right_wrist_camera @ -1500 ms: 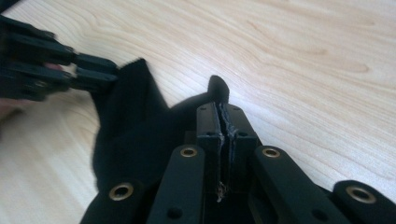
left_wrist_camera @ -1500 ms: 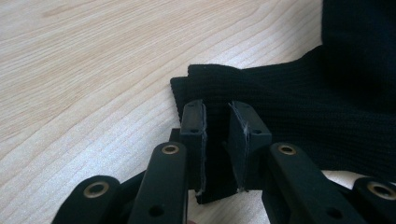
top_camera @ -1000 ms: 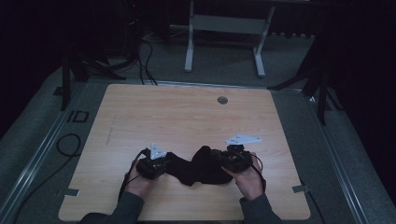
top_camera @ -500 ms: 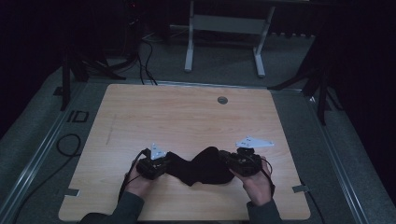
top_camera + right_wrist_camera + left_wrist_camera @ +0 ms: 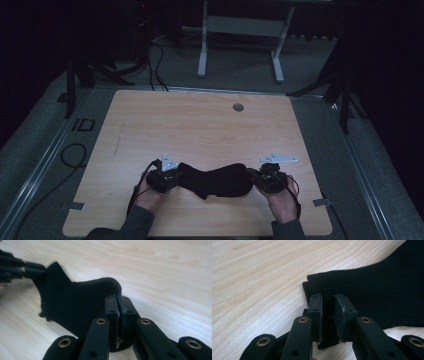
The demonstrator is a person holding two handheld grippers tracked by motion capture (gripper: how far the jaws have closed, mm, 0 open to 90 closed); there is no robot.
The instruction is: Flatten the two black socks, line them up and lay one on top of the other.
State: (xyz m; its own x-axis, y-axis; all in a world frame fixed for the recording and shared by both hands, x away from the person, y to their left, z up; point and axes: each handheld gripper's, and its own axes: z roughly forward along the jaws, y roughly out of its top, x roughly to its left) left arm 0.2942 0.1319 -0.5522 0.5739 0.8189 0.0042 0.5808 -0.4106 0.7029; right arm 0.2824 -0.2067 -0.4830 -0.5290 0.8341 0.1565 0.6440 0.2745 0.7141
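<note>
Both tongs sit at the near edge of the table (image 5: 150, 120), one at each end of a black sock (image 5: 215, 180) stretched between them. Left tongs (image 5: 327, 315) hold the ribbed cuff end, the jaws slightly apart with fabric filling the gap. Right tongs (image 5: 117, 315) are pressed tight on the rounded toe end. Its long axis runs left to right across the table, cuff toward the person's left, toe toward the right. Neither hand is nearer; each grips its own end, so any pull would likely run along that axis.
</note>
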